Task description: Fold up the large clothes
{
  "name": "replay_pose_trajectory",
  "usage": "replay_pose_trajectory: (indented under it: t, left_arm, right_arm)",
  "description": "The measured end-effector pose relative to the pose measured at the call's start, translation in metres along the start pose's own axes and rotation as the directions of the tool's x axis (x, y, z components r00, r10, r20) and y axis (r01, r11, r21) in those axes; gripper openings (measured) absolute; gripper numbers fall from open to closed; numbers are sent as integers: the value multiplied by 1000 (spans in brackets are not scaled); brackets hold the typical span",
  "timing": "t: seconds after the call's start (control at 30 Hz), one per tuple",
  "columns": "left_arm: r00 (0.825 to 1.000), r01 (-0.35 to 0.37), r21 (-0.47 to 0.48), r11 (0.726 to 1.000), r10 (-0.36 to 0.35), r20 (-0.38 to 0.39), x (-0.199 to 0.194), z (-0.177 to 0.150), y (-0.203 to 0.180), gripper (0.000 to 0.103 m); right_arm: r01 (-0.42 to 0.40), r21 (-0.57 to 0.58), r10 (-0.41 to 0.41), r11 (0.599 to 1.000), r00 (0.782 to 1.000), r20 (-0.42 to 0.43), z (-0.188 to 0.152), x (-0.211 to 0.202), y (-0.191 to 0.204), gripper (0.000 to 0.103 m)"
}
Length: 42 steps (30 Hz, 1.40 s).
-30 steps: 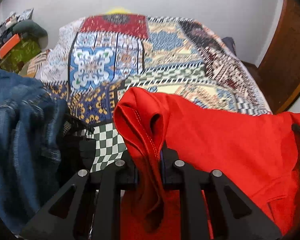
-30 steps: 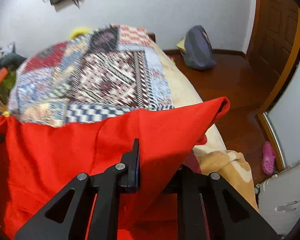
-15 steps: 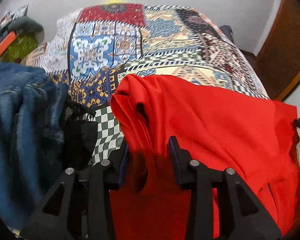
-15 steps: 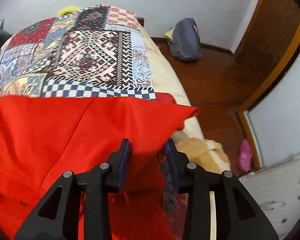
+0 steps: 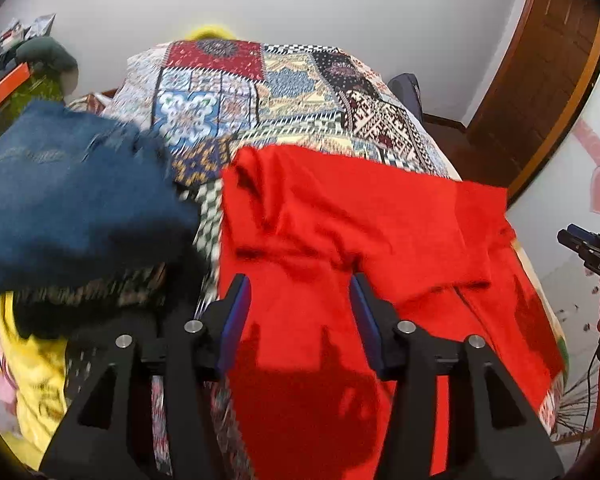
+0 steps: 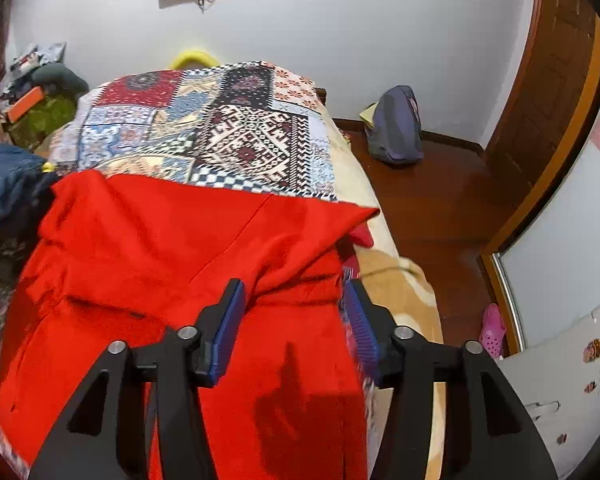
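Red garment (image 5: pixel 360 216): spread flat on the bed, its far edge folded back toward the near side, one corner reaching the bed's right edge (image 6: pixel 364 214).
Bed (image 6: pixel 260 148): covered by a patchwork quilt (checks, florals, woven-look squares), bare beyond the red cloth.
Left tongs (image 5: pixel 300 300): jaws opening, blue pads apart above the red garment, nothing pinched between them; their shadow falls on the cloth below.
Right tongs (image 6: pixel 294 304): jaws also opening, poised over the garment's right side near the bed edge; the pads press on nothing.
Blue jeans (image 5: pixel 68 200): heaped at the left of the red garment, blurred in the left wrist view, lying over dark patterned cloth.
Yellow cloth (image 5: pixel 40 380): under that heap, at the near left.
Bag (image 6: pixel 396 128): grey-blue, on the wooden floor by the far wall, well apart from the bed.
Pink shoe (image 6: pixel 492 324): on the floor at the right, beside the mirror frame.
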<state>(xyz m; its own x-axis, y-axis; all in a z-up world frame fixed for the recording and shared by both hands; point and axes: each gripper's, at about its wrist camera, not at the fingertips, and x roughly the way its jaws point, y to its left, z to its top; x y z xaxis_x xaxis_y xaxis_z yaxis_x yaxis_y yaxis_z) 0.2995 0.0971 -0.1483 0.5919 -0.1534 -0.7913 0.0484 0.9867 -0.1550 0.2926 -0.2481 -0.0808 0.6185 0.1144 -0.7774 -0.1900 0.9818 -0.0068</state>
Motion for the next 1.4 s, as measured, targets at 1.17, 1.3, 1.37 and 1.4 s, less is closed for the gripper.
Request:
replay_pose_trajectory:
  t: [1.17,1.3,1.37,1.4]
  left_arm:
    - [957,162,-105,981,-182,-226,-23,-175,7,48]
    - [961,173,-98,980,-189,-203,-23,-171,3,13]
    - [958,185,-108,977,-204,-200,-22,-169,3,6]
    - [958,188,-107,976,-206,-198,-21,-168,1,5]
  right_arm:
    - [-19,202,66,979,971,-231,-161,9,-46,58]
    - [4,164,33,986,975,-220,-161,10,-39,41]
    - [25,141,8,990,973,-230,-160,9,-37,29]
    - [14,130,17,991,972,-234,-158,7,-35,20]
